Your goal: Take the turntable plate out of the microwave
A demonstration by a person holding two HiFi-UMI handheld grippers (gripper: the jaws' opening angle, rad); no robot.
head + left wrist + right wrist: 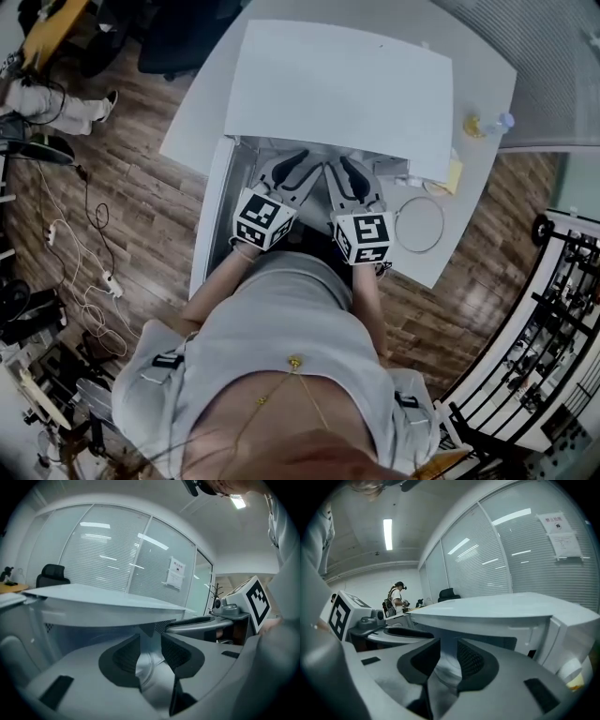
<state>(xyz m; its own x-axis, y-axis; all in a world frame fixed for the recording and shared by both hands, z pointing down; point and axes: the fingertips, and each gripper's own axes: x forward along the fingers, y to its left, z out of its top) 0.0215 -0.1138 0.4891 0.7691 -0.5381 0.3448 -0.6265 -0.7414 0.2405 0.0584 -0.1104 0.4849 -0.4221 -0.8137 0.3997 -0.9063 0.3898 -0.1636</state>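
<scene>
A white microwave (337,94) stands on a white table (473,202), its door (211,220) swung open to the left. My left gripper (298,169) and right gripper (345,173) sit side by side at the oven's opening, just under its top edge. Seen from the left gripper (151,641), the jaws stand apart with a pale, shiny curved surface in the gap. The right gripper (447,651) also shows a gap, with the pale oven front (497,616) beyond it. Neither pair of pads presses on anything. A round clear disc or ring (419,223) lies on the table, right of the oven.
A small bottle (487,124) and a yellow note (454,176) lie near the table's right edge. Cables (84,272) trail over the wood floor at left, and a black rack (553,319) stands at right. A person (396,599) stands far back by an office chair (51,576).
</scene>
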